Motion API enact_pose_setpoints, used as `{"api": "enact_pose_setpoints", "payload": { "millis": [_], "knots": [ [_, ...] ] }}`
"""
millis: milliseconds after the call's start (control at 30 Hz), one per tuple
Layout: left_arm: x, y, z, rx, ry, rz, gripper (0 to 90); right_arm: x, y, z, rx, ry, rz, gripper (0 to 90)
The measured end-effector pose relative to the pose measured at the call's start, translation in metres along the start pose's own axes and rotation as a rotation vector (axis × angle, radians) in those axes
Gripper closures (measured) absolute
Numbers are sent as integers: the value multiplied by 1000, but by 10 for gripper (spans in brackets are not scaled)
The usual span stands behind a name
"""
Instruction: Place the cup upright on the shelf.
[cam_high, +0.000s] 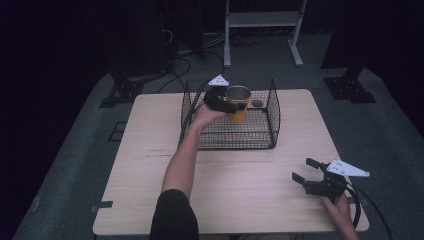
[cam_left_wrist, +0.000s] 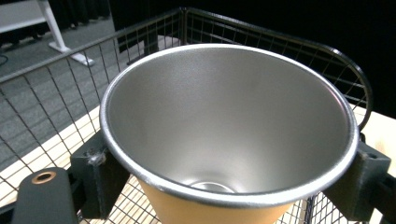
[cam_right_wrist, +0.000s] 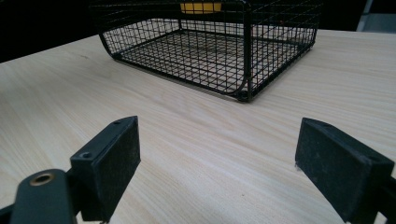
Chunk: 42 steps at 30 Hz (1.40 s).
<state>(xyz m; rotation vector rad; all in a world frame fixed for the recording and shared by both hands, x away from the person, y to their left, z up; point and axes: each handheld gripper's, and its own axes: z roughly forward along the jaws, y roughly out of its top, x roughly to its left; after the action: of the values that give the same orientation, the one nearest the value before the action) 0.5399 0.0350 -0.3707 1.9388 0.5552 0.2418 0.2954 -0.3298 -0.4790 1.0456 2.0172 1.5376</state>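
Observation:
A yellow cup (cam_high: 238, 104) with a steel inside (cam_left_wrist: 224, 121) hangs upright inside the black wire basket (cam_high: 272, 107). My left gripper (cam_high: 227, 106) is shut on the cup, its jaws pressed against the cup's two sides just below the rim. In the left gripper view the basket's walls (cam_left_wrist: 56, 88) rise around the cup. My right gripper (cam_high: 303, 171) rests low over the table's front right part, open with nothing between its pads (cam_right_wrist: 109, 161). It faces the basket (cam_right_wrist: 233, 51), and a strip of the yellow cup (cam_right_wrist: 201, 7) shows at the top of the right gripper view.
A small dark round thing (cam_high: 257, 103) lies on the basket floor to the right of the cup. The pale wooden table (cam_high: 150, 165) stretches wide in front of the basket. A white metal stand (cam_high: 262, 30) and cables stand on the floor beyond the table.

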Motion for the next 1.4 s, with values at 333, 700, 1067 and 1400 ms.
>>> {"api": "enact_pose_setpoints", "payload": {
  "millis": [333,700,1067,1400],
  "knots": [
    [1,-4,12,39,-4,3,139,0,0,0,-2,4,7,130],
    [5,-11,22,91,-13,-9,131,-1,0,0,-4,6,8,130],
    [2,-15,30,136,-38,-6,117,-1,0,0,-4,6,7,130],
    [2,-19,35,199,-28,14,117,-1,0,-1,-5,8,10,130]
  ]
}}
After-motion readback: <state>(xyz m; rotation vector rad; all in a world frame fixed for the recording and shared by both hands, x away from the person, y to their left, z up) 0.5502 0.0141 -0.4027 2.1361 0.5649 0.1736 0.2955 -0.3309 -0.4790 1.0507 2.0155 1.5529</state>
